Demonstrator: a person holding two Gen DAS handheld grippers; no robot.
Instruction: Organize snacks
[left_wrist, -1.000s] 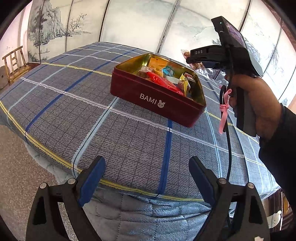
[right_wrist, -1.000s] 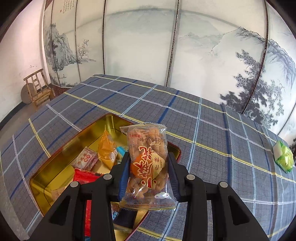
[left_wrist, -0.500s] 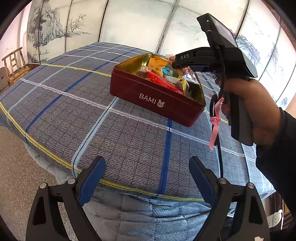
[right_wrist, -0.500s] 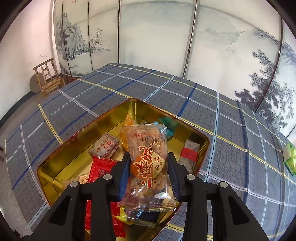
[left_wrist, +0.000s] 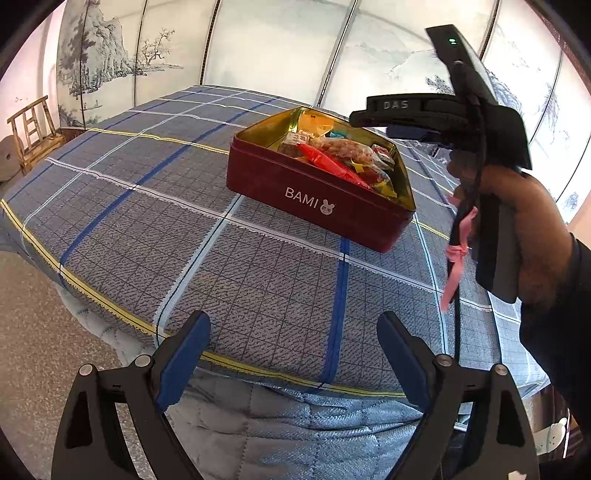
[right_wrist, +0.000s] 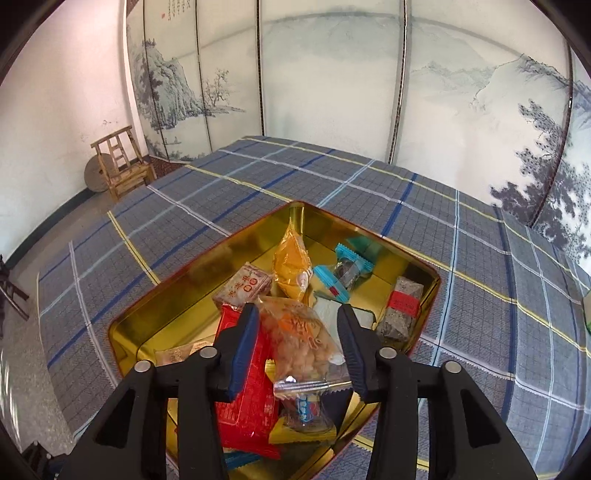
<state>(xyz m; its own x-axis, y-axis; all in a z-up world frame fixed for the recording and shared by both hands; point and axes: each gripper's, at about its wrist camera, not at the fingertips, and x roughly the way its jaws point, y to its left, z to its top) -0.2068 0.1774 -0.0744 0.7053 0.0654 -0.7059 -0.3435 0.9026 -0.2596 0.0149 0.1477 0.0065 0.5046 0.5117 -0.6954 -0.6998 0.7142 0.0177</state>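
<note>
Right gripper (right_wrist: 300, 338) poised over the red tin (left_wrist: 317, 206), jaws parted and gripping nothing; the clear snack bag (right_wrist: 303, 343) lies loose between them atop the tin's contents; release step judged complete; next move: lift clear. Left gripper (left_wrist: 291, 354) wide apart, empty, at the bedspread's (left_wrist: 147, 206) near edge.

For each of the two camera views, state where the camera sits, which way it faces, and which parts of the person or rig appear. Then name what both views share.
Left wrist: sits on the left gripper at the bed's near edge, facing across the plaid bedspread to the red BAMI tin; shows its open blue pads and the person's right hand.
Right wrist: sits on the right gripper above the tin, looking down into it; shows its open pads flanking the clear snack packet.
Shared: tin, snacks, bedspread, painted screen.
</note>
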